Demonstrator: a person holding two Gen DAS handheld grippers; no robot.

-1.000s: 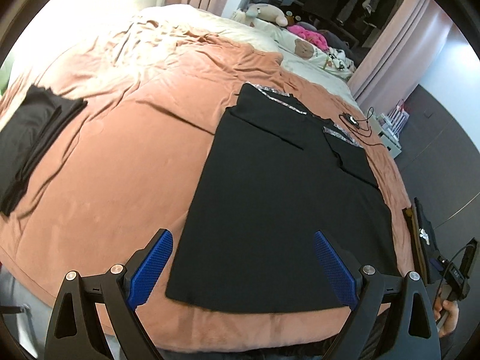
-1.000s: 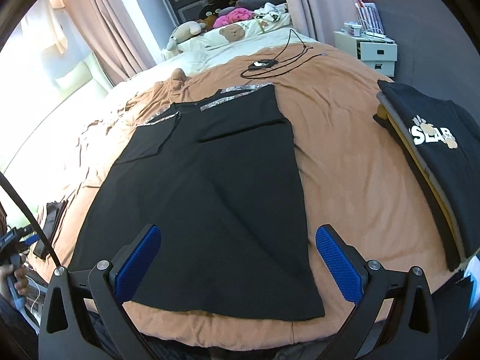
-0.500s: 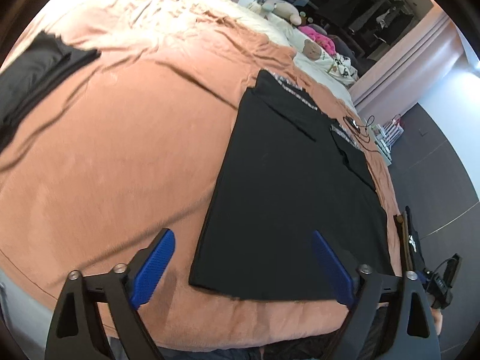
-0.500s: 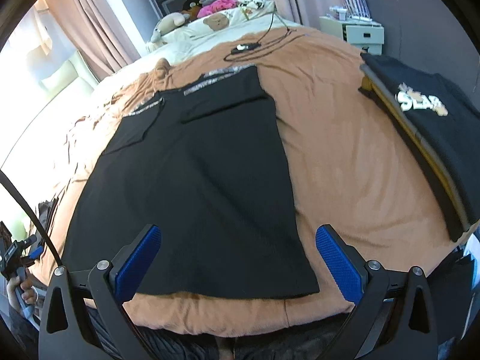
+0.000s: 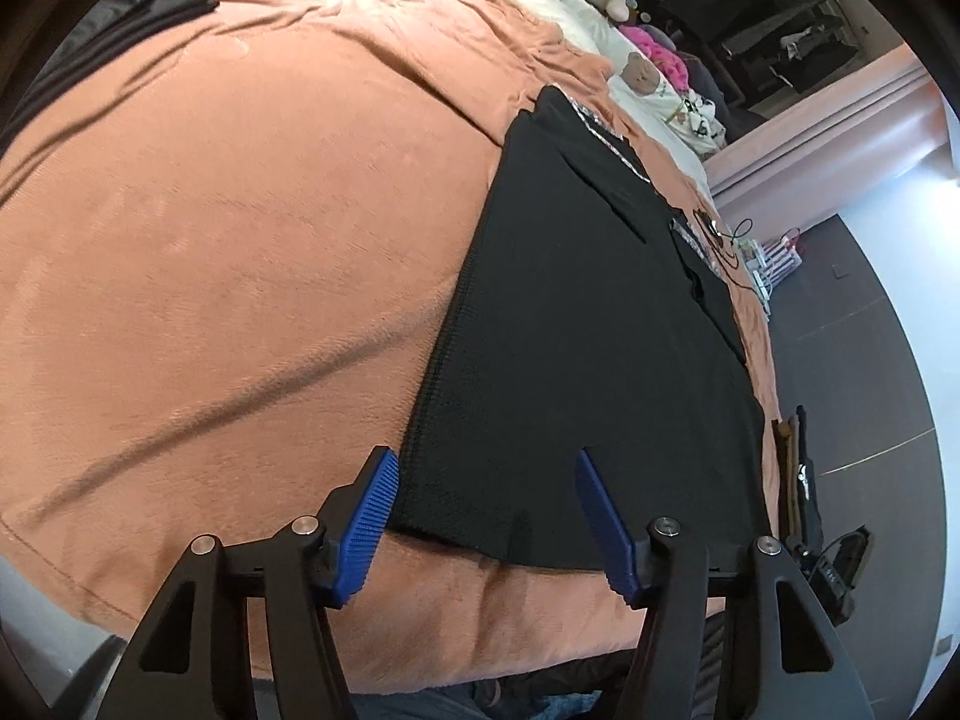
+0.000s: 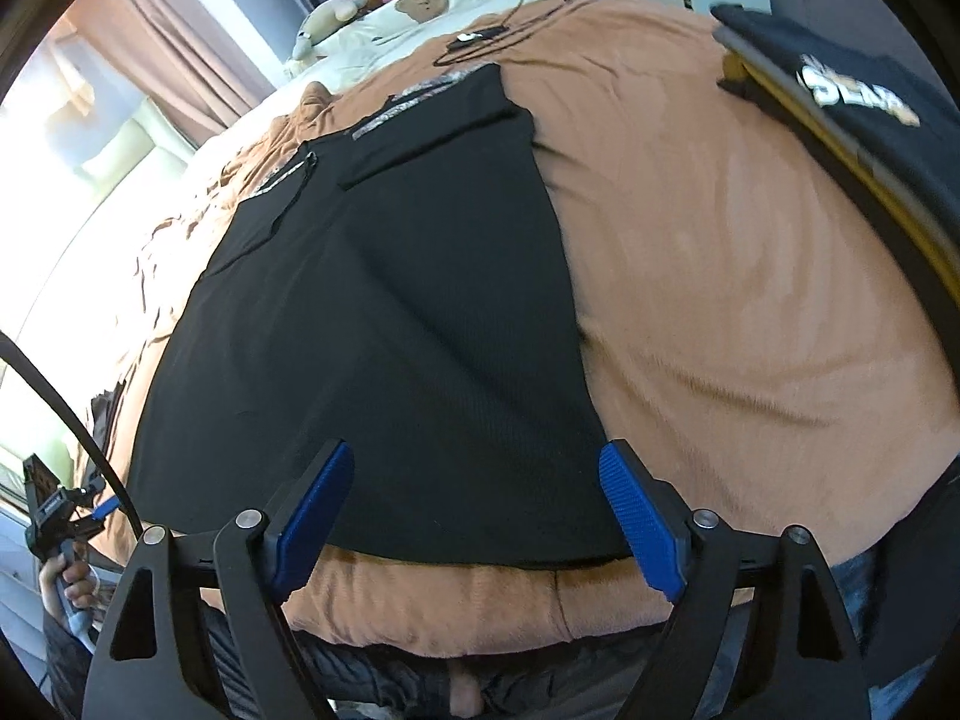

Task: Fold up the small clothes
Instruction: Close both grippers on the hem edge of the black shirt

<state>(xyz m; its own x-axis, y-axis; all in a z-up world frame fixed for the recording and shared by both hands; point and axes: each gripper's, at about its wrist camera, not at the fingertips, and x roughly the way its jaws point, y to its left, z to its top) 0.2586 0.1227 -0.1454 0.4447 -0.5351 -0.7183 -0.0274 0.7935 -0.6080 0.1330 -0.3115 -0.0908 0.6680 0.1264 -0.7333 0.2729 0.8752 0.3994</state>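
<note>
From the left wrist view, my left tool [image 5: 486,516] hangs low over the near left corner of the flat black knit garment [image 5: 588,324], which lies spread on the bed's peach fleece blanket [image 5: 228,228]. The jaws are apart and closing, with the garment's corner and hem edge lying between the ribbed blue pads [image 5: 372,516], which do not yet press on it. The garment's sleeves are folded inward at its far end, showing a silvery patterned trim. A dark folded piece of clothing [image 5: 114,18] sits well apart at the far left of the bed. Soft toys [image 5: 642,69] rest by the pillows

From the right wrist view, my right tool [image 6: 477,516] sits over the near right corner of the same black garment [image 6: 384,312]. Its jaws are also apart and closing; the hem lies between the blue pads [image 6: 639,525], unpinched. A stack of folded dark clothes with a printed top [image 6: 840,102] lies at the right edge of the bed, well apart from the garment. My left hand [image 6: 66,582] shows at the far left, holding its tool's handle
</note>
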